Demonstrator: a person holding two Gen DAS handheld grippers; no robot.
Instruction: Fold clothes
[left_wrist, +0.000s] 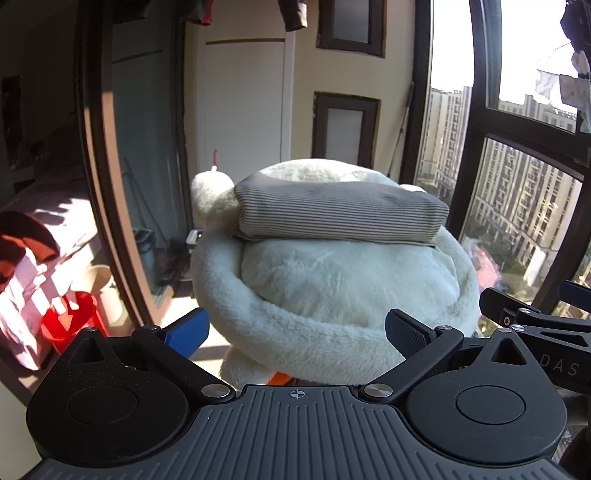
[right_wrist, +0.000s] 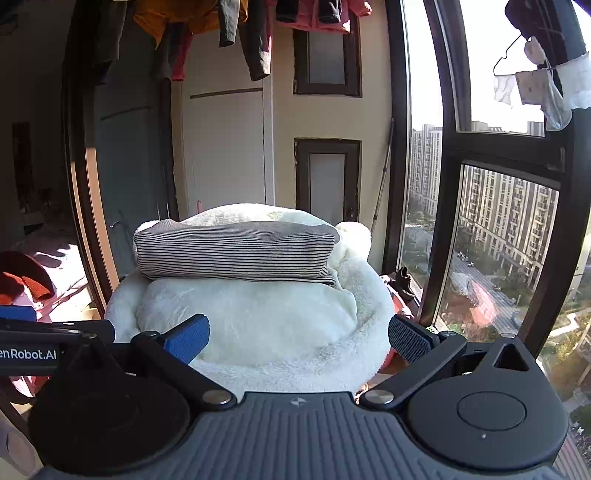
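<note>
Both jaws gape wide and hold nothing. The left gripper and right gripper hover just short of the fluffy white bundle, the folded striped garment resting on top beyond their fingertips, seemingly parked there as finished.

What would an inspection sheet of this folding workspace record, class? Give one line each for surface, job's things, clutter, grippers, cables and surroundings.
Surface: white fleece pile; its support is hidden.
Job's things: folded striped garment lies flat on top of the fleece.
Clutter: red basin at floor level to the left; dark shoe by the window.
Grippers: left gripper and right gripper both open, holding nothing.
Cables: nothing seen.
Surroundings: hanging laundry overhead; window facing apartment blocks.
</note>
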